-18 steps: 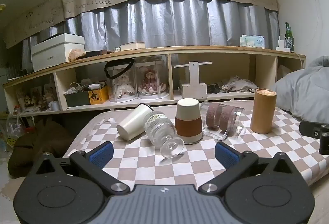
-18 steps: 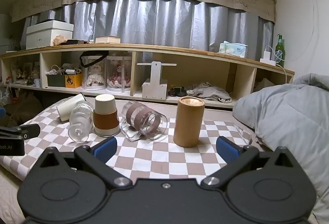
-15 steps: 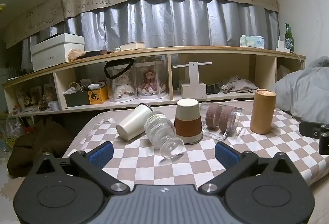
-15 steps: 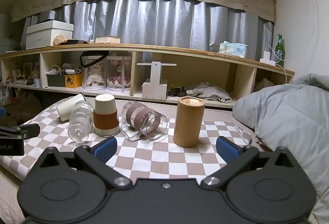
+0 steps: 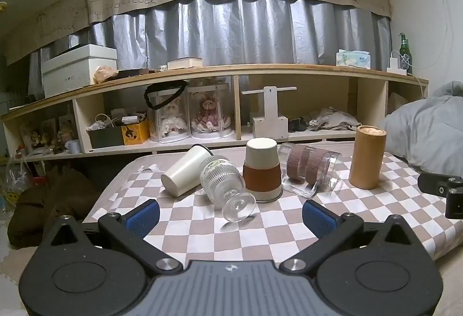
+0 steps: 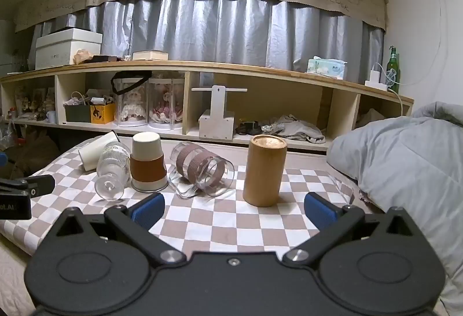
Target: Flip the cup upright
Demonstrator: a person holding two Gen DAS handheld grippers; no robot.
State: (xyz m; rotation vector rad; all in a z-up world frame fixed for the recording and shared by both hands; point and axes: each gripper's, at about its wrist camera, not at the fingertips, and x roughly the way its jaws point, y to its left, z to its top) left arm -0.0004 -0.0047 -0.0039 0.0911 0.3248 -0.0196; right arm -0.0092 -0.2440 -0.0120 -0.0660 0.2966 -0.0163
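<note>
The left claw (image 5: 230,216) and right claw (image 6: 234,211) both gape wide, level, holding nothing.

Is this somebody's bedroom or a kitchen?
Probably a bedroom. A puffy grey duvet lies at the right, dolls in clear cases sit on a long wooden shelf, and the cups lie on a checkered cloth near it.

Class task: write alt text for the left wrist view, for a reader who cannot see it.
An open left gripper hovers before a checkered tablecloth holding five vessels: a white cup on its side, a ribbed glass goblet tipped over, an upside-down paper cup, a clear mug on its side and a standing brown cylinder. Cluttered shelves fill the background.
</note>
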